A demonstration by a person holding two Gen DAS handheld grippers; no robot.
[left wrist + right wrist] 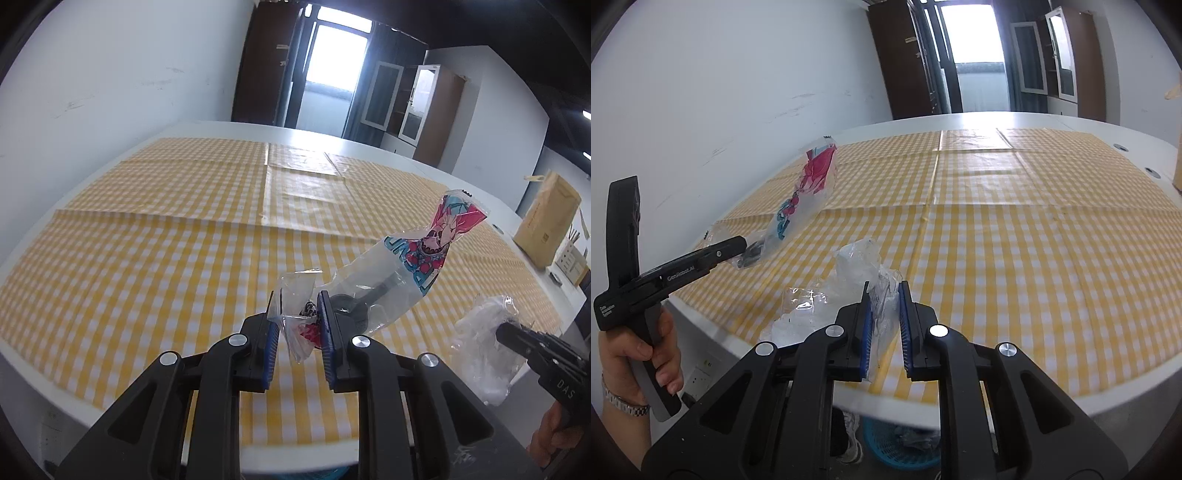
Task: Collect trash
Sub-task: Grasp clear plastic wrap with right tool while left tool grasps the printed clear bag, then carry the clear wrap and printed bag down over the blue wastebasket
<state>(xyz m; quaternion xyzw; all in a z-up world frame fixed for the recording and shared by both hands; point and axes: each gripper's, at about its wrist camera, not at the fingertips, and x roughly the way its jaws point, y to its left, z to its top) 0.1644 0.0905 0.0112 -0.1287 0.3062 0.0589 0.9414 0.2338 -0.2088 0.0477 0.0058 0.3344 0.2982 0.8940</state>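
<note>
We see a wide white table (207, 127) with a yellow checked cloth (155, 236) spread over most of it. Behind it a bare white wall (122, 66) runs to a bright doorway (332, 59) with dark wooden cabinets (436, 107) beside it. At the table's far right edge, in the left wrist view, a brown paper bag (546, 225) stands upright. Below the near edge of the table, in the right wrist view, part of a blue basket (901, 443) shows on the floor, with a white shoe just beside it.

Our left gripper (297, 332) is clamped on a printed wrapper (413, 258), a long clear plastic piece with pink and teal artwork; its crumpled end sits between the blue pads and the rest sticks up and away to the right, clear of the cloth. The same wrapper (809, 192) shows in the right wrist view, jutting from the left gripper (738, 245) held in a hand (639, 354) with a metal watch band at the wrist.

Our right gripper (884, 325) is closed on a clear plastic wrapper (860, 266), crinkled and bunched, held above the near edge of the table. In the left wrist view it appears as a whitish bundle at the tip of the right gripper (502, 330).
</note>
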